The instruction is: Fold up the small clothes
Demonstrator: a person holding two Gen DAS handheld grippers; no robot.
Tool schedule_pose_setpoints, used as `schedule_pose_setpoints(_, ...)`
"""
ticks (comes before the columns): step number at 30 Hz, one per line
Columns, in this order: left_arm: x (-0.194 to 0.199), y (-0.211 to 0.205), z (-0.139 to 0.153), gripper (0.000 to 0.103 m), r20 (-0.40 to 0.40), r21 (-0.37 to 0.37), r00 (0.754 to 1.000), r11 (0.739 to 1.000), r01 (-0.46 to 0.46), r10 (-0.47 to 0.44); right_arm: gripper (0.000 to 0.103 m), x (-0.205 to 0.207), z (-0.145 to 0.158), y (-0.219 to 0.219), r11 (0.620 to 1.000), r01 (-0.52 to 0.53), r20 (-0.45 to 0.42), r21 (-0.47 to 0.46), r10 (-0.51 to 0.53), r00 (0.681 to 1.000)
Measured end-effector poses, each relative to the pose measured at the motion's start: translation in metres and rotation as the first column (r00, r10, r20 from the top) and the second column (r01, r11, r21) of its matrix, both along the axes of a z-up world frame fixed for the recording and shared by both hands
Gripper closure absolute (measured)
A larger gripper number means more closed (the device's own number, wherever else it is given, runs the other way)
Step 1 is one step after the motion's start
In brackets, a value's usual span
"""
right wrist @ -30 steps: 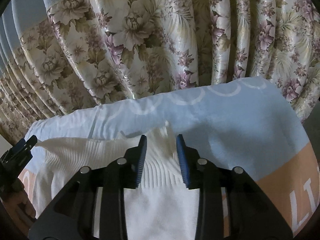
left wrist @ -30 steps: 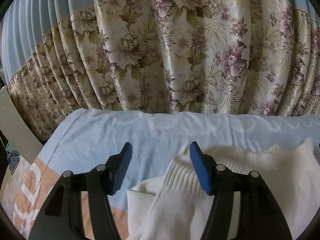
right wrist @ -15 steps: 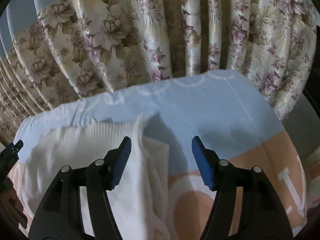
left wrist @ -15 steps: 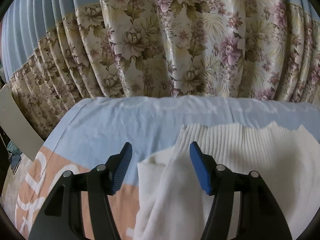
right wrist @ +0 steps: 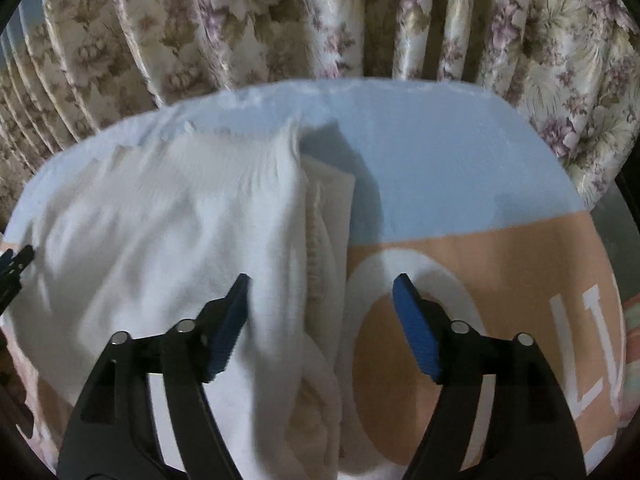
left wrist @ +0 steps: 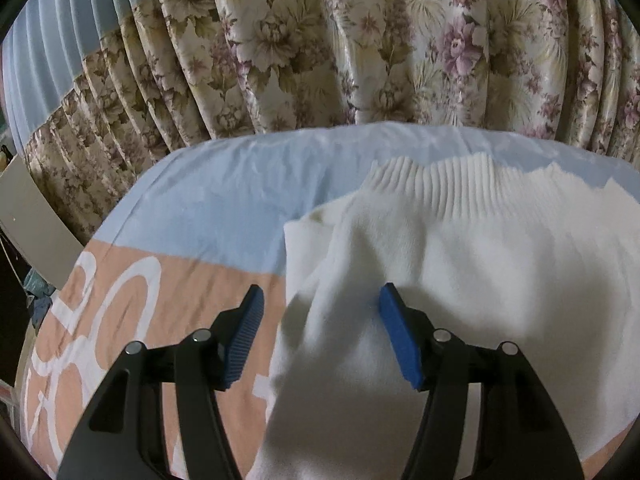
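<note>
The white sweater (left wrist: 460,264) is soft matt knit with a ribbed band, lying on a smooth matt cotton-like sheet (left wrist: 224,200) in blue and peach, backed by a glossy satin-looking floral curtain (left wrist: 360,48), while the gripper fingers (right wrist: 416,320) look like matt black plastic with ridged blue pads

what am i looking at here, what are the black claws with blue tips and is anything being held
Those claws are hand-held grippers, one in each of a person's hands, each with a camera looking along its fingers. One picture is from the left gripper, the other from the right gripper. Below them a white sweater lies on a blue and orange bedsheet, with a flowered curtain behind. Nothing is held: both grippers are open above the sweater's side edges. The right one's jaws have just been opening, with cloth below them but not gripped.
</note>
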State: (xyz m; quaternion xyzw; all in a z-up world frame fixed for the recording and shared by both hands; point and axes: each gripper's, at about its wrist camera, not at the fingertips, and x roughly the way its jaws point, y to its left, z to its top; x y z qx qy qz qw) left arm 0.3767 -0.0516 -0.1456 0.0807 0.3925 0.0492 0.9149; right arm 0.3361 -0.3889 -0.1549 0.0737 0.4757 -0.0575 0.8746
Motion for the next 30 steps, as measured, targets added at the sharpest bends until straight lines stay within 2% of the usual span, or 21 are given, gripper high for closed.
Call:
schedule_pose_setpoints(5, 0.001, 0.002, -0.01, 0.03, 0.011, 0.028, 1.0, 1.0, -0.006, 0.006, 0.023, 0.002, -0.011, -0.004, 0.998, 0.019, 0.001, 0.067, -0.019, 1.0)
schedule_pose_setpoints(6, 0.002, 0.004, -0.011, 0.03, 0.011, 0.024, 1.0, 1.0, -0.009, 0.009, 0.025, 0.003, -0.011, -0.002, 0.998, 0.012, 0.004, 0.067, -0.012, 1.0)
schedule_pose_setpoints(7, 0.003, 0.005, -0.011, 0.027, 0.011, 0.018, 1.0, 1.0, -0.013, 0.013, 0.029, 0.003, -0.011, -0.001, 0.997, 0.003, 0.007, 0.076, -0.004, 1.0)
schedule_pose_setpoints(9, 0.004, 0.008, -0.012, 0.024, 0.013, 0.015, 1.0, 1.0, -0.019, 0.019, 0.057, 0.004, -0.01, -0.001, 0.988, -0.026, 0.019, 0.149, 0.024, 1.0)
schedule_pose_setpoints(12, 0.004, 0.009, -0.011, 0.023, 0.012, 0.017, 1.0, 1.0, -0.015, 0.015, 0.074, 0.004, -0.006, 0.003, 0.985, -0.045, 0.023, 0.165, 0.042, 0.999)
schedule_pose_setpoints(14, 0.005, 0.012, -0.009, 0.023, 0.011, 0.014, 1.0, 1.0, -0.014, 0.014, 0.08, 0.003, -0.001, 0.003, 0.985, -0.042, 0.032, 0.168, 0.037, 0.999)
schedule_pose_setpoints(17, 0.004, 0.016, -0.005, 0.023, 0.008, 0.0, 1.0, 1.0, -0.018, 0.018, 0.082, 0.001, 0.005, -0.002, 0.981, -0.021, 0.047, 0.192, 0.012, 0.999)
schedule_pose_setpoints(23, 0.0, 0.025, 0.014, 0.023, 0.038, -0.011, 0.999, 1.0, -0.027, 0.027, 0.084, -0.004, 0.029, 0.003, 0.984, 0.0, 0.081, 0.178, -0.014, 0.997)
schedule_pose_setpoints(30, 0.002, 0.039, 0.031, 0.023, 0.058, -0.022, 0.998, 0.999, -0.032, 0.033, 0.084, 0.002, 0.085, 0.048, 0.983, -0.073, 0.162, 0.169, 0.045, 0.986)
